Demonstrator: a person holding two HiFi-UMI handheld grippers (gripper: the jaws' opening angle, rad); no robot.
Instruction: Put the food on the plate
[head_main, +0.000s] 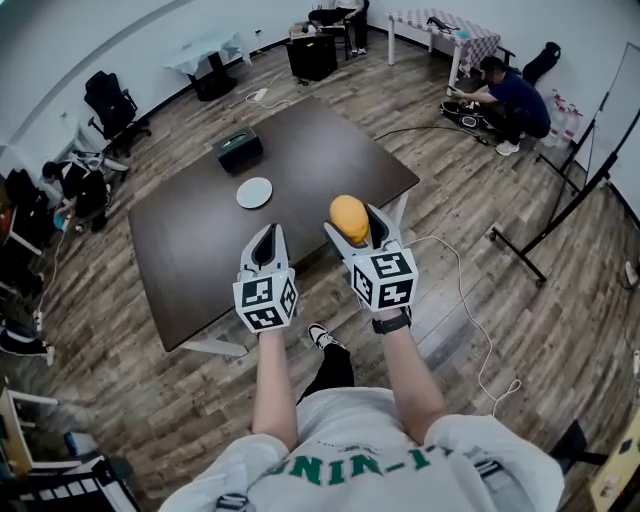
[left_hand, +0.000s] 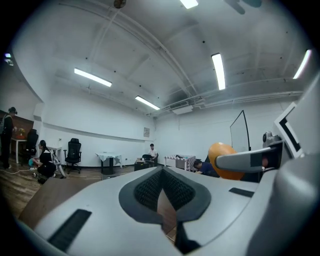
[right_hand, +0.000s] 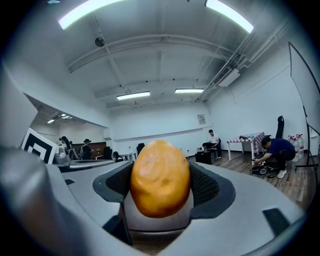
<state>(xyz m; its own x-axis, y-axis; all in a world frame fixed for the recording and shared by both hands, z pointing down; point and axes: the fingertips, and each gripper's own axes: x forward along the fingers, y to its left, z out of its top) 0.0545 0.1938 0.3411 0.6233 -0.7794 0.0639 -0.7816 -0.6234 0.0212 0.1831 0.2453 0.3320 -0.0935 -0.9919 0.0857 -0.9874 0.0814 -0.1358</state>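
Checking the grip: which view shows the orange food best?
Right gripper view: the orange food fills the centre, clamped between both pads. Head view shows it small, from above; left gripper view shows only a part, the rest hidden behind a jaw.

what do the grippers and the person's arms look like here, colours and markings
Both the left gripper and right gripper are pale grey moulded shells with tapering jaws lined by dark textured pads. Each carries a white cube with black square markers at its rear. The person wears a white short-sleeved T-shirt with green lettering and a black band on the right wrist.
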